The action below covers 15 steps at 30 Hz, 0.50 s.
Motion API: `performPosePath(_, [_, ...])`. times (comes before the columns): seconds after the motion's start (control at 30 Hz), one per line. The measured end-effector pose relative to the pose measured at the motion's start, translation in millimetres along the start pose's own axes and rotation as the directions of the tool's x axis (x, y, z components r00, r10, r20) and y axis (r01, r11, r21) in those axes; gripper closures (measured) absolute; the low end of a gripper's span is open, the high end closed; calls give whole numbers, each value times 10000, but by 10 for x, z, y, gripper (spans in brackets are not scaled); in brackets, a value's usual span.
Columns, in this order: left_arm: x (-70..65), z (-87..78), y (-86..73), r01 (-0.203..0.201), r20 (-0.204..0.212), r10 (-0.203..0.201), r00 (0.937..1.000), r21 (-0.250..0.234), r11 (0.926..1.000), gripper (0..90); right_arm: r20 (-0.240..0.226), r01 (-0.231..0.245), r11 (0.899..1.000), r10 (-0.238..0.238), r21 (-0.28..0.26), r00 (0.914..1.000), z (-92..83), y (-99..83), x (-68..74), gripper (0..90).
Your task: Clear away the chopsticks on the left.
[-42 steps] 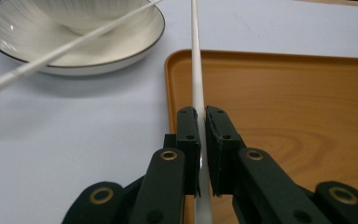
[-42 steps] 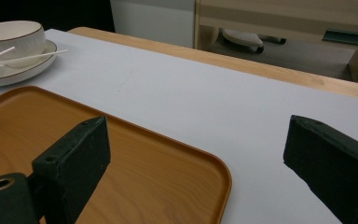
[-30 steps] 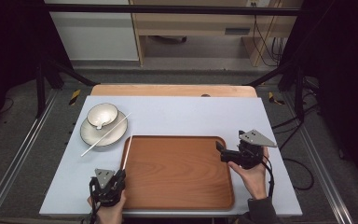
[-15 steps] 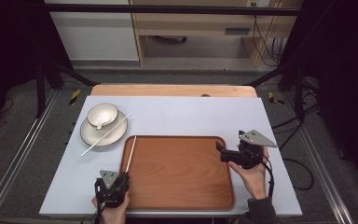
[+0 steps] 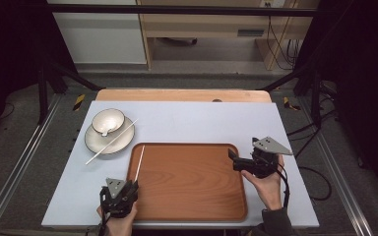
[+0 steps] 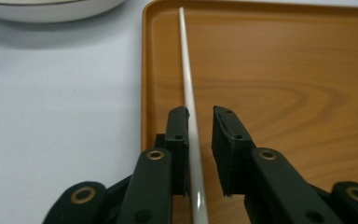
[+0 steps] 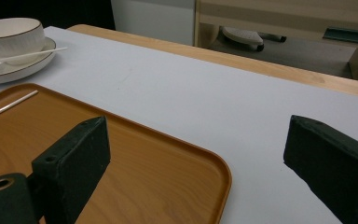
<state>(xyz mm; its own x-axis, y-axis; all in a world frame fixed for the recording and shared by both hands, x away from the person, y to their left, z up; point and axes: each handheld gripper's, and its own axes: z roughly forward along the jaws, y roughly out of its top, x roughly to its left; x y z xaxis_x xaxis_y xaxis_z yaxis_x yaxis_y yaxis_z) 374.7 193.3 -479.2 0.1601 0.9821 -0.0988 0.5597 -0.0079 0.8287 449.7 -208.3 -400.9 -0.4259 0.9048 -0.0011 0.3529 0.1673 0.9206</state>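
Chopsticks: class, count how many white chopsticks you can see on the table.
2. One chopstick lies slanted across the plate beside the bowl; the other chopstick lies along the tray's left edge, between the left claw's jaws.

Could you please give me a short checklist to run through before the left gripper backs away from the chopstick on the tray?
1. Left gripper fingers have just been opening, gap beside the chopstick: ok.
2. Chopstick lies inside the tray, along its left rim: ok.
3. Chopstick fully free of the left finger: cannot tell.
4. Second chopstick waits across the plate: ok.
5. Right gripper open, nothing between its fingers: ok.
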Motion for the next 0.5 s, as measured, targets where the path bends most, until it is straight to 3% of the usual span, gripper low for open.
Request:
performPosePath(0.17, [51, -72, 149, -9, 556, 32, 9984, -414, 9991, 682, 7, -30, 10000, 30, -34, 10000, -6, 2, -3, 73])
performPosePath(0.3, [168, -118, 397, -296, 1708, 442, 9843, -868, 9958, 542, 11, -49, 10000, 49, -45, 10000, -8, 1, -4, 72])
performPosePath(0.33, [168, -118, 397, -296, 1708, 442, 9843, -868, 9958, 517, 11, -49, 10000, 49, -45, 10000, -8, 1, -4, 72])
performPosePath(0.4, [213, -136, 503, -744, 1736, 911, 9806, -1004, 9922, 473, 10, -59, 10000, 59, -69, 10000, -11, 2, -7, 72])
performPosePath(0.5, [295, -168, 670, -1180, 2143, 1417, 9664, -1194, 9858, 434, 21, -68, 10000, 68, -69, 10000, -14, 2, -8, 72])
